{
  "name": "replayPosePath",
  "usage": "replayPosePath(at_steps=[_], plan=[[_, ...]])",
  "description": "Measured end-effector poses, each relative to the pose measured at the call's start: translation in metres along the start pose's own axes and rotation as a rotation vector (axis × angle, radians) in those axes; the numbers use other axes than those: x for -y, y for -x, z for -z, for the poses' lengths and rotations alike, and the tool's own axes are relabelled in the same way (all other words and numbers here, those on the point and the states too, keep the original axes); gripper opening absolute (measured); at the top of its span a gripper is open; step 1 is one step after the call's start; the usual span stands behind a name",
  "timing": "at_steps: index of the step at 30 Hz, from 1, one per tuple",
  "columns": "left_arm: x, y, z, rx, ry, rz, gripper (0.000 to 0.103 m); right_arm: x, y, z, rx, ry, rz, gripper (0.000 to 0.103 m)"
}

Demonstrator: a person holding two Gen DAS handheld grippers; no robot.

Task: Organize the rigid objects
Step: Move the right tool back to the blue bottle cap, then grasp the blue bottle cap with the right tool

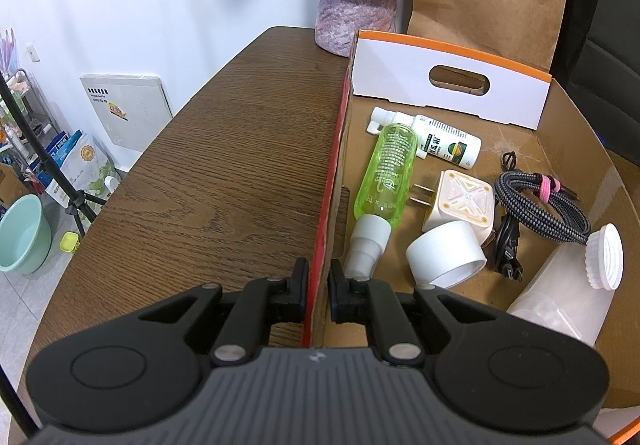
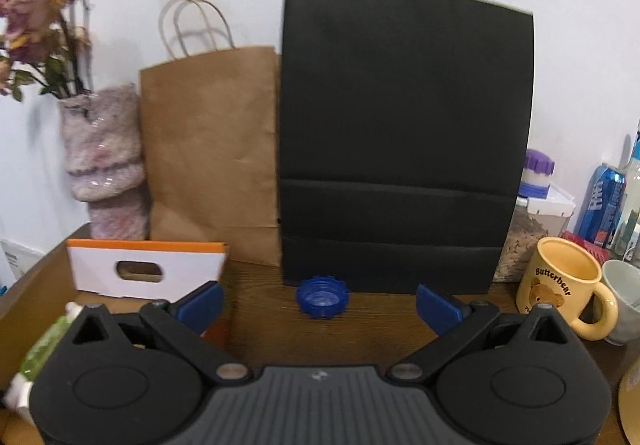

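**Bracing the box while a stray cap is lined up**

Gathering loose rigid items into the cardboard box (image 1: 516,149) appears to be the step in hand. The box wall (image 1: 326,205) is pinched by the left gripper (image 1: 319,295), whose jaws are closed narrow on the red-edged cardboard at 6 o'clock of the left wrist view, so the box is judged to be steadied. Inside it, a frosted jar (image 1: 568,297) is seen at 4 o'clock, a braided cable (image 1: 540,205) at 3 o'clock, a green bottle (image 1: 384,177) near centre, then a white charger plug (image 1: 460,201), a roll of white tape (image 1: 444,253) and a small white bottle (image 1: 448,141).

The right gripper (image 2: 320,305) is held wide with nothing between its blue pads (image 2: 436,305). A blue cap (image 2: 322,297) is seen lying on the table, apart from both pads, straight ahead at 12 o'clock of the gripper. A short advance and a closing on the cap's rim are judged to be called for next; the low, ridged cap may slip.

The surface is a dark wood-grain table (image 1: 224,165). Against the white wall are stood a black paper bag (image 2: 404,133), a brown paper bag (image 2: 212,149) and a mottled vase (image 2: 104,165); a yellow mug (image 2: 560,285) is placed at 3 o'clock.
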State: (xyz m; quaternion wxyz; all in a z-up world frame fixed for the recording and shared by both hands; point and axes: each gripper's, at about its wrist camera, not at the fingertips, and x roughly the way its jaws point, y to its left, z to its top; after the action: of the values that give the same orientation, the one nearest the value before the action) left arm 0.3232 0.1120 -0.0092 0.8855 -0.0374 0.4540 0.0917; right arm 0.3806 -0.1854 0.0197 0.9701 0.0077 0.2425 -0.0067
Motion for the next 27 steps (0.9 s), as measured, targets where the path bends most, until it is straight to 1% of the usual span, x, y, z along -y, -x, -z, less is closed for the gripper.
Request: replayPosePath(at_steps=[4,11,15,19,22,23,24,25,27], plan=[[0.001,0.001,0.001,0.001,0.003,0.0,0.011,0.008,-0.035,0.001,-0.014,-0.011,0.024,0.103],[0.001,0.001,0.001,0.003,0.004,-0.001,0.011,0.011,-0.095,0.006,-0.049,0.031,0.032,0.103],[0.002,0.002,0.001,0.003,0.003,-0.001,0.011,0.015,-0.127,0.009,-0.115,0.015,0.027,0.101],[0.001,0.002,0.001,0.003,0.002,-0.001,0.011,0.013,-0.147,0.01,-0.159,0.01,-0.013,0.099],[0.001,0.002,0.001,0.003,0.002,-0.002,0.011,0.006,-0.157,0.012,-0.186,0.034,-0.029,0.088],[0.001,0.002,0.002,0.003,0.002,-0.002,0.011,0.004,-0.16,0.014,-0.201,0.044,-0.035,0.076],[0.001,0.002,0.001,0.003,0.003,-0.001,0.011,0.003,-0.161,0.015,-0.202,0.043,-0.051,0.061],[0.001,0.002,0.001,0.003,0.003,-0.001,0.011,0.004,-0.16,0.015,-0.197,0.03,-0.075,0.053],[0.002,0.002,0.001,0.003,0.003,-0.001,0.011,0.004,-0.157,0.015,-0.187,0.024,-0.072,0.053]])
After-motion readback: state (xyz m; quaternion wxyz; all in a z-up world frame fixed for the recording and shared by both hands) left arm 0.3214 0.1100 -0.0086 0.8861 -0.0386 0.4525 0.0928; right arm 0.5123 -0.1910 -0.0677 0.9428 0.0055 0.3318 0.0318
